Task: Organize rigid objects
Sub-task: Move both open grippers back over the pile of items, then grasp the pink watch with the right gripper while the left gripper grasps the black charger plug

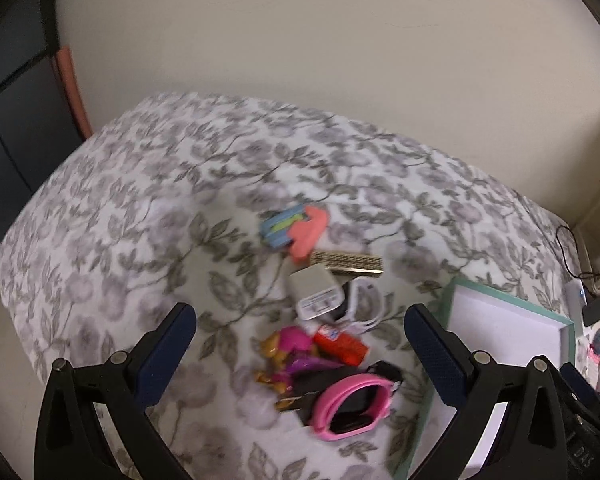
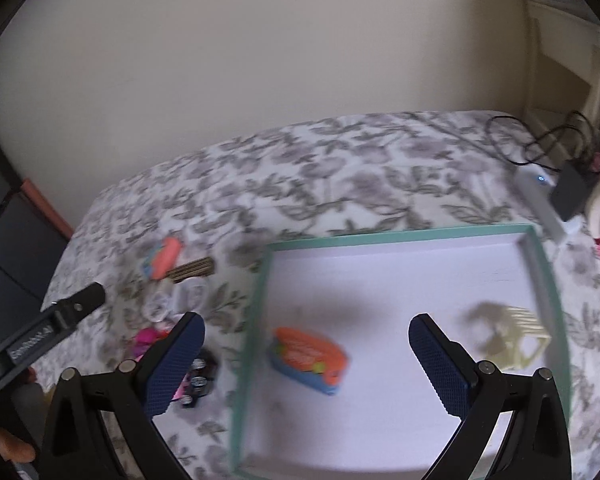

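Observation:
A heap of small rigid items lies on a floral bedspread (image 1: pixel 140 208): a coral and blue toy (image 1: pixel 296 228), a gold patterned box (image 1: pixel 348 263), a white charger (image 1: pixel 315 292), a red tube (image 1: pixel 340 344), a pink figure (image 1: pixel 292 350) and a pink watch band (image 1: pixel 350 404). My left gripper (image 1: pixel 300 356) hovers open over the heap. A teal-rimmed white tray (image 2: pixel 256 312) sits to the right. In it lie an orange and blue toy (image 2: pixel 308 354) and a cream hair claw (image 2: pixel 504 332). My right gripper (image 2: pixel 306 364) hangs open above the tray, nothing between its fingers.
A cream wall stands behind the bed. Black cables (image 2: pixel 540 140), a white device (image 2: pixel 540 192) and a dark adapter (image 2: pixel 572 196) lie at the bed's right edge. Dark furniture (image 1: pixel 16 120) is on the left. The left gripper's body (image 2: pixel 48 328) shows in the right wrist view.

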Motion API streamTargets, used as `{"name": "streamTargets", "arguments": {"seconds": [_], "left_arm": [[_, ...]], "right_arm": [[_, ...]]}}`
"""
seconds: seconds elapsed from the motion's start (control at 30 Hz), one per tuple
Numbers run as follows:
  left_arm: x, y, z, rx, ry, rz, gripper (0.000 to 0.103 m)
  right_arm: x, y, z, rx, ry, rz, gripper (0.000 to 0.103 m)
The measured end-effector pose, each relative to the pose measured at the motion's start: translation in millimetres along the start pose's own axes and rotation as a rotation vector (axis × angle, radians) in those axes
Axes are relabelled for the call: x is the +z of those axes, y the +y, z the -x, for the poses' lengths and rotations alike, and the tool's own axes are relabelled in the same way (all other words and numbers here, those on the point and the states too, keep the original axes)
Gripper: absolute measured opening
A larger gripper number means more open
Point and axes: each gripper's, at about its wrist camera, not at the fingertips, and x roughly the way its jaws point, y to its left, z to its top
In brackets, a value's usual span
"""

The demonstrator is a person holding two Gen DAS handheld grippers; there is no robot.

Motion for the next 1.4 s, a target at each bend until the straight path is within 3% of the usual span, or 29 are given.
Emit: {"name": "streamTargets", "arguments": {"seconds": [0.43,0.87,0.97,1.17,1.4], "left_arm": [[-16,70,-29,0.062,0.146,0.202,0.103],[-35,92,-69,0.076,0.303,0.291,0.103],[-38,96,-72,0.065,0.319,0.325,0.103],[-38,96,-73,0.055,0.327,0.343,0.103],[-35,91,-72,0.026,0.323,0.332,0.103]], "right_arm": [[-36,75,-38,0.108,0.143,0.104,0.103],[-55,108,-67,0.132,0.23,0.159,0.099],[-59,114,-71,0.126,0.243,0.185,0.096],[-64,115,-79,0.126,0.266,0.187,0.077],[-59,105,-75,0.165,0.259,0.118,0.065]]}}
